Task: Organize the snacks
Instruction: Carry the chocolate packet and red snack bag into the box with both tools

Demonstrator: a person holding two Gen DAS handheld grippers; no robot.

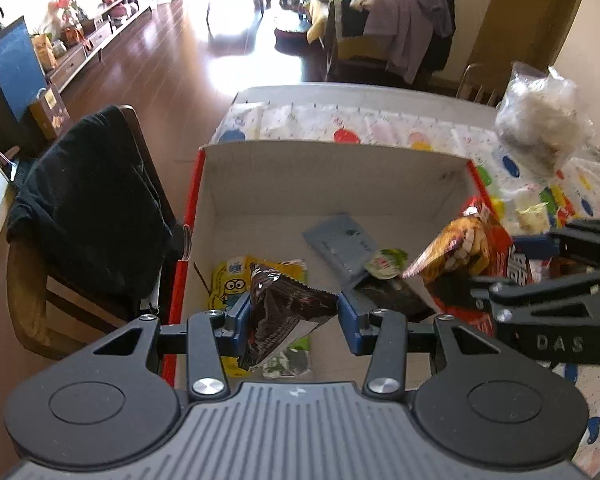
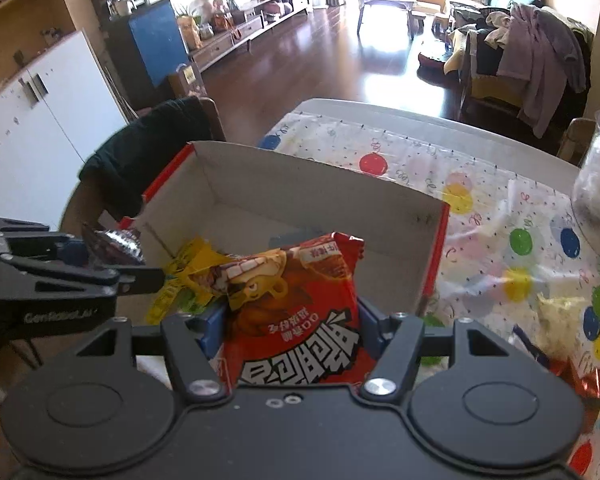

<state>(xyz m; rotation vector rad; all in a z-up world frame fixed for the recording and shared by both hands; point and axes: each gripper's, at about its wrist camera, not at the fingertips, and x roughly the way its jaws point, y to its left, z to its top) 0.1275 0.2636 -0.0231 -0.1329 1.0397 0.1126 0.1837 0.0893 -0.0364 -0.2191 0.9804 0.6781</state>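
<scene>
Left tongs (image 1: pixel 290 314) grip a dark packet (image 1: pixel 284 312) and right tongs (image 2: pixel 290 330) clamp a red snack bag (image 2: pixel 300 312), both held over the open cardboard box (image 1: pixel 332 176) on the table (image 2: pixel 480 184), so the depositing step appears underway, next requiring lowering and release.

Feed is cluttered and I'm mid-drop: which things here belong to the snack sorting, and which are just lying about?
Part of the job:
- dark snack packet in left gripper
- red snack bag in right gripper
- cardboard box
- yellow Minions packet, grey pouch inside it

Just lying about:
- clear plastic bag
- chair with black garment
- balloon-print tablecloth
</scene>
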